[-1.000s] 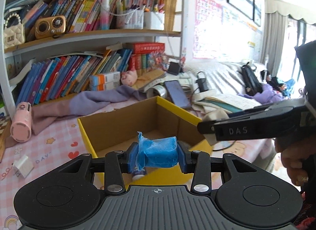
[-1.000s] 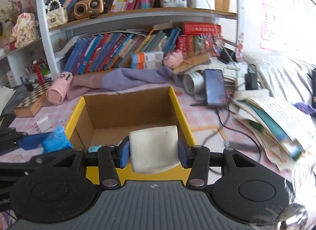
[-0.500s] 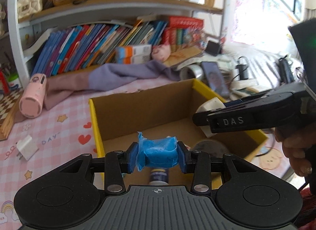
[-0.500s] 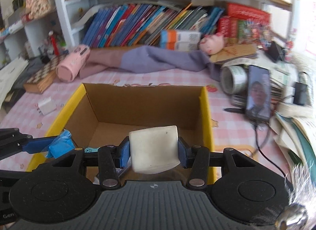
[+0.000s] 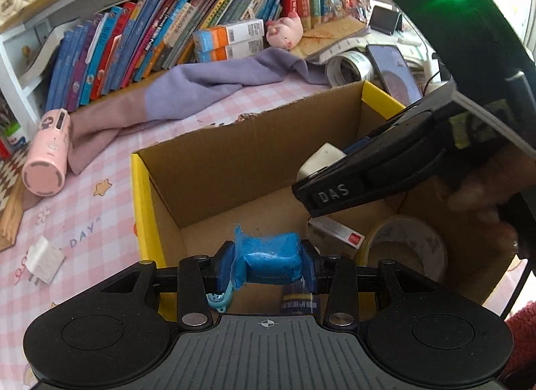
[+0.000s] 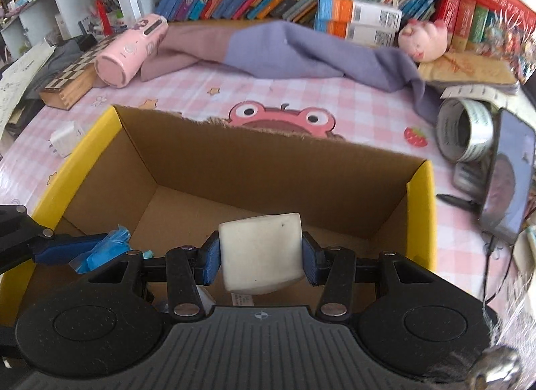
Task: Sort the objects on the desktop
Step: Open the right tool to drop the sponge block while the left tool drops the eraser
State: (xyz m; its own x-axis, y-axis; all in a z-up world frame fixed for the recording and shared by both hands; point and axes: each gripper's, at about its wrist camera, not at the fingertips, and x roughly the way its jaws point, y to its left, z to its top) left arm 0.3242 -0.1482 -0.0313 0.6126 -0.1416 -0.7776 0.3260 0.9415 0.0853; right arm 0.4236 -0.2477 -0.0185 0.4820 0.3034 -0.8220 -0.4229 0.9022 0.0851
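My left gripper is shut on a blue wrapped packet and hangs over the near part of an open yellow cardboard box. My right gripper is shut on a white eraser-like block, held above the same box. In the left wrist view the right gripper reaches in from the right with the white block over the box's right half. Seen from the right wrist, the left gripper and its blue packet enter at the left. On the box floor lie a tape roll, a small carton and a little bottle.
On the pink checked tablecloth lie a pink bottle, a white charger plug, a purple cloth, a phone, a label roll and a wooden chessboard box. Books line the shelf behind. A hand holds the right gripper.
Both grippers have tipped downward and moved in over the box, so its floor and contents now show. Each still holds its object as before.
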